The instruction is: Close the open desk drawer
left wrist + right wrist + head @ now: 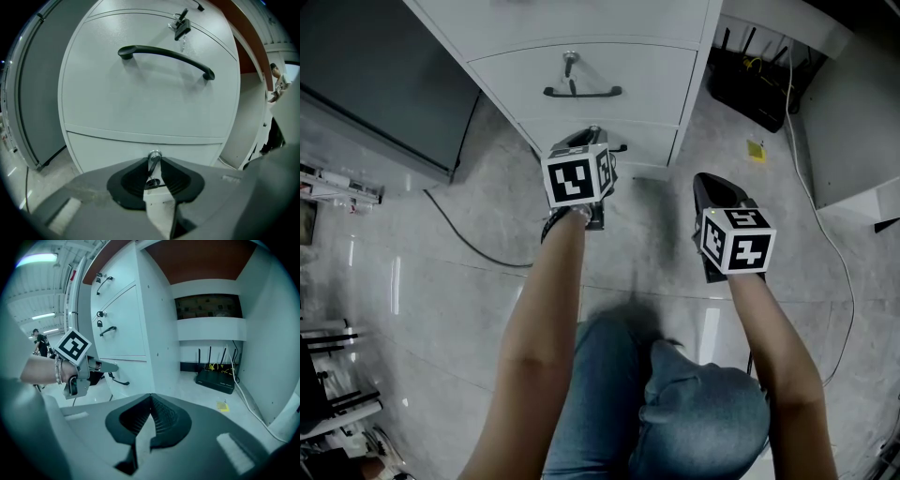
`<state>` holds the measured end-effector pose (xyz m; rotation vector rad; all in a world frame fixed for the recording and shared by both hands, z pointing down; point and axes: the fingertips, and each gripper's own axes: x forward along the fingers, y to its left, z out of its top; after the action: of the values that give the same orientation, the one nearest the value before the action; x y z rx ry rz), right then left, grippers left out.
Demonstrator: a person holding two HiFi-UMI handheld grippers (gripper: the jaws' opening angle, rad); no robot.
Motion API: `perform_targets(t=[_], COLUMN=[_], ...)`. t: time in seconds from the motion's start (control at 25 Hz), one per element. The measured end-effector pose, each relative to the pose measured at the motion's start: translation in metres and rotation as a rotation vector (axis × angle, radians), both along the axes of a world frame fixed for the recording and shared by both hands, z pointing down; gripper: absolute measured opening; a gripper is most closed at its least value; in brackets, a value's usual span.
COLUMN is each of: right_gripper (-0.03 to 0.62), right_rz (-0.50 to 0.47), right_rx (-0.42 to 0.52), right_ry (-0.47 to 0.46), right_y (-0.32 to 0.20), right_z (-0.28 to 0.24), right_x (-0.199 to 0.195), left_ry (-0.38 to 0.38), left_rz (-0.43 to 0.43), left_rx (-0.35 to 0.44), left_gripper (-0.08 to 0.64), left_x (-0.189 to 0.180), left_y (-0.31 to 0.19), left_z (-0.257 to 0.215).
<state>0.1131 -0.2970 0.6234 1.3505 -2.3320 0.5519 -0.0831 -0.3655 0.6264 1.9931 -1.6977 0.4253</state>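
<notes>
A white drawer pedestal [609, 56] stands under the desk. Its middle drawer [150, 93] has a black handle [166, 54] and a key above it. My left gripper [592, 139] is right up at the front of the lower drawer [117, 147]. Its jaws [153, 166] are shut on the small silver key [153, 161] sticking out of that drawer's lock. From the side, the left gripper [110, 365] sits just above the lower handle [119, 379]. I cannot tell whether a gap remains behind the front. My right gripper [705, 180] hangs shut and empty to the right.
The person's knees [675, 403] are below the grippers. A black router [216, 379] sits in the knee space with cables [811, 187] trailing over the floor and a yellow tag [756, 150] nearby. A dark panel [384, 84] stands left of the pedestal.
</notes>
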Motion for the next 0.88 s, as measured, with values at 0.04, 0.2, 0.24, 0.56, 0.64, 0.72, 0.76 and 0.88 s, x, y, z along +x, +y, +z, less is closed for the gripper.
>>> perform_targets(t=[0.04, 0.2, 0.24, 0.56, 0.64, 0.72, 0.76, 0.88], right_gripper=[-0.002, -0.002, -0.002, -0.002, -0.002, -0.002, -0.002, -0.002], right_rz=[-0.001, -0.003, -0.001, 0.033, 0.038, 0.040, 0.042, 0.042], right_rx=[0.002, 0.013, 0.016, 0.040, 0.052, 0.070, 0.079, 0.106], right_ry=[-0.001, -0.003, -0.004, 0.006, 0.009, 0.010, 0.010, 0.013], right_y=[0.000, 0.002, 0.003, 0.017, 0.023, 0.027, 0.029, 0.036], right_z=[-0.001, -0.010, -0.013, -0.032, -0.041, -0.052, -0.058, -0.076], right_x=[-0.001, -0.001, 0.000, 0.012, 0.013, 0.011, 0.010, 0.005], left_ry=[-0.003, -0.032, -0.039, -0.023, -0.021, -0.007, -0.001, 0.008], left_rz=[0.003, 0.017, 0.021, -0.002, -0.005, -0.011, -0.013, -0.015], left_rx=[-0.002, -0.009, -0.009, 0.015, 0.024, 0.040, 0.047, 0.061], left_gripper=[0.095, 0.095, 0.106, 0.118, 0.107, 0.101, 0.087, 0.002], left_x=[0.000, 0.002, 0.003, -0.006, -0.009, -0.012, -0.014, -0.020], left_y=[0.000, 0.002, 0.002, 0.022, 0.029, 0.037, 0.041, 0.054], left_z=[0.000, 0.000, 0.000, -0.014, -0.019, -0.027, -0.030, -0.041])
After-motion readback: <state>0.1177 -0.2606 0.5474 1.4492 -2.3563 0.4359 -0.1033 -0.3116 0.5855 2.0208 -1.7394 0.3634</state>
